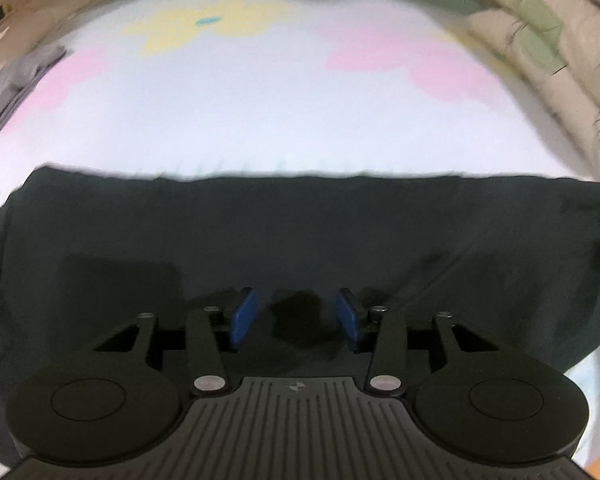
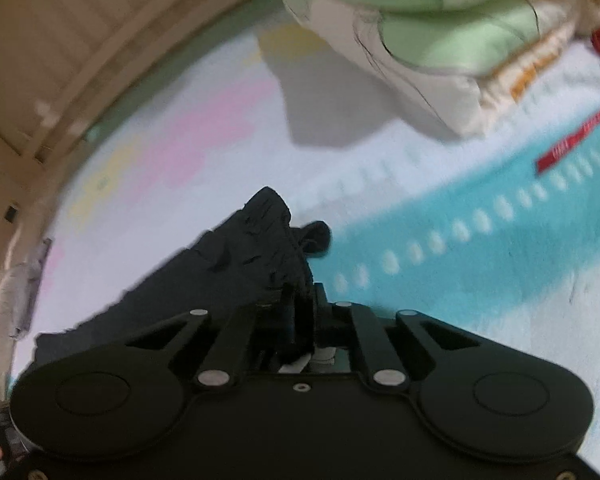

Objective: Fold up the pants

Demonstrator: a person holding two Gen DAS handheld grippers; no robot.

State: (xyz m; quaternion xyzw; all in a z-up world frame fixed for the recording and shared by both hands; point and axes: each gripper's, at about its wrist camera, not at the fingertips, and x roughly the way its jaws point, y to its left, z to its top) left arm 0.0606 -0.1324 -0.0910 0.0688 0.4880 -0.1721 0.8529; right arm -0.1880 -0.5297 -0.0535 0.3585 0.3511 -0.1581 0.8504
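Note:
Dark, near-black pants (image 1: 300, 232) lie spread across a pale bed sheet and fill the lower half of the left wrist view. My left gripper (image 1: 296, 316) hovers just over the pants with its blue pads (image 1: 244, 312) apart and nothing between them. In the right wrist view my right gripper (image 2: 300, 312) is shut on a bunched, gathered edge of the pants (image 2: 260, 248), which sticks up past the fingertips and trails down to the left.
The sheet (image 1: 260, 100) is white with pink and yellow patches and a turquoise band (image 2: 480, 248). A folded cream and green quilt (image 2: 440, 40) lies at the right. Grey cloth (image 1: 8, 80) lies at the left edge. A wooden bed frame (image 2: 80, 60) lies beyond.

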